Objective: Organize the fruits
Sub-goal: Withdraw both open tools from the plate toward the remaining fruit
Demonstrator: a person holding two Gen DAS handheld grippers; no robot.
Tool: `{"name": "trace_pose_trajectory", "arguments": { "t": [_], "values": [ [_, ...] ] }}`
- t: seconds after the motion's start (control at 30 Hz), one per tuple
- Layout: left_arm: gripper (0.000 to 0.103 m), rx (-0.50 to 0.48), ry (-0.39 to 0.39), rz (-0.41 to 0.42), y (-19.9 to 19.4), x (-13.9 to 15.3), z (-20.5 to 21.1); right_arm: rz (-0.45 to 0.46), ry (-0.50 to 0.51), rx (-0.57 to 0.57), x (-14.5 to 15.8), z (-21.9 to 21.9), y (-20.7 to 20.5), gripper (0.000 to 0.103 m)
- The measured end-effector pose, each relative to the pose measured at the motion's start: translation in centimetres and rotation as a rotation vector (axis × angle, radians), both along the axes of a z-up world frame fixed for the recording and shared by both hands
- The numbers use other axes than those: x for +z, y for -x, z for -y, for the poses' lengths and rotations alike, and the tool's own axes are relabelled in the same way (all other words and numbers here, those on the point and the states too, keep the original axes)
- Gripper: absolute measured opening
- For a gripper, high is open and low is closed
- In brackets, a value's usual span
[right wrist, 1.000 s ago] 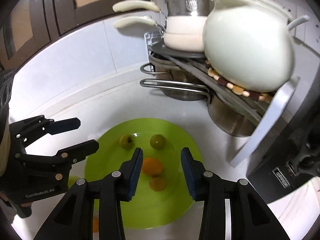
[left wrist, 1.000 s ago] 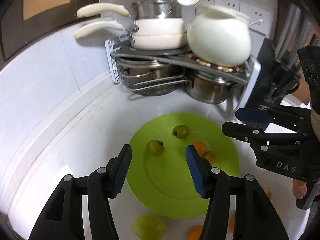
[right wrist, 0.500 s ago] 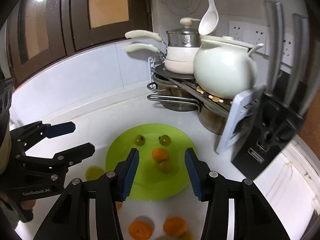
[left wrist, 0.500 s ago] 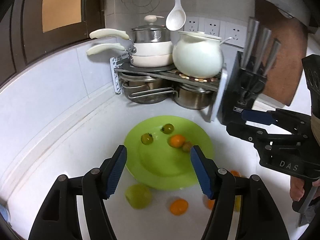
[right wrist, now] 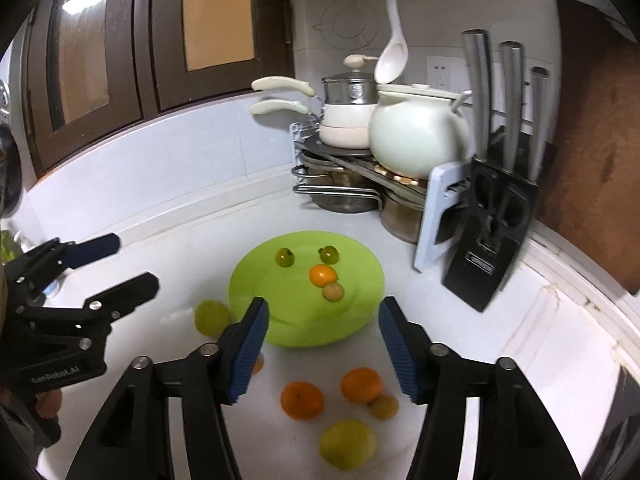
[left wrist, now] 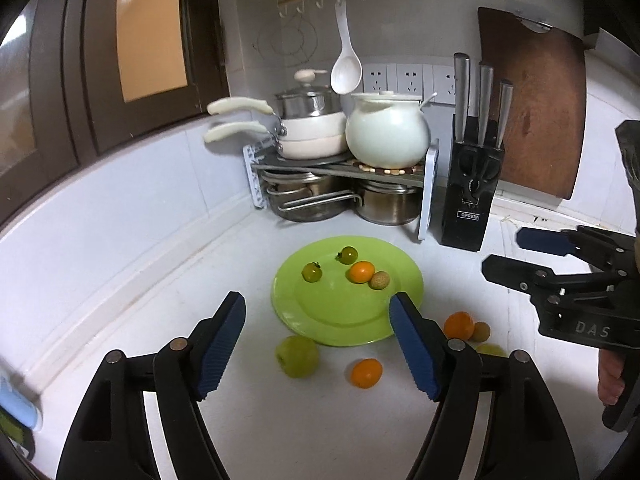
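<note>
A pot rack and knife block crowd the back corner of the white table, with nothing between the grippers and the fruit. The green plate holds two green tomatoes, an orange and a small brown fruit, while a green apple and more oranges lie loose on the table beside it. The left gripper and right gripper hover empty above that fruit, jaws apart and just widened.
</note>
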State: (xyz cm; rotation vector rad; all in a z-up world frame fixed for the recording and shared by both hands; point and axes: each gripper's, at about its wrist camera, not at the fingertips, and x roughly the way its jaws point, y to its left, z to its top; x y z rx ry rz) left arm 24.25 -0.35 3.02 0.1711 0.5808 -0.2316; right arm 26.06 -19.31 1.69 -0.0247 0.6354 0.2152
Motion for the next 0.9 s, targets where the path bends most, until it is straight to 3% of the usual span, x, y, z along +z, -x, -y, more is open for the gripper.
{"name": "trace_pose_trajectory", "arguments": {
  "t": [0.47, 0.9],
  "values": [
    [0.076, -0.033, 0.013, -0.039, 2.3, -2.8, -0.2, -0.030, -0.002, -0.109, -2.9, 0.6, 4.0, 0.067],
    [0.076, -0.073, -0.023, -0.150, 1.9, -6.7, 0.5, -0.088, 0.049, -0.165, -5.5, 1.2, 4.5, 0.067]
  ]
}}
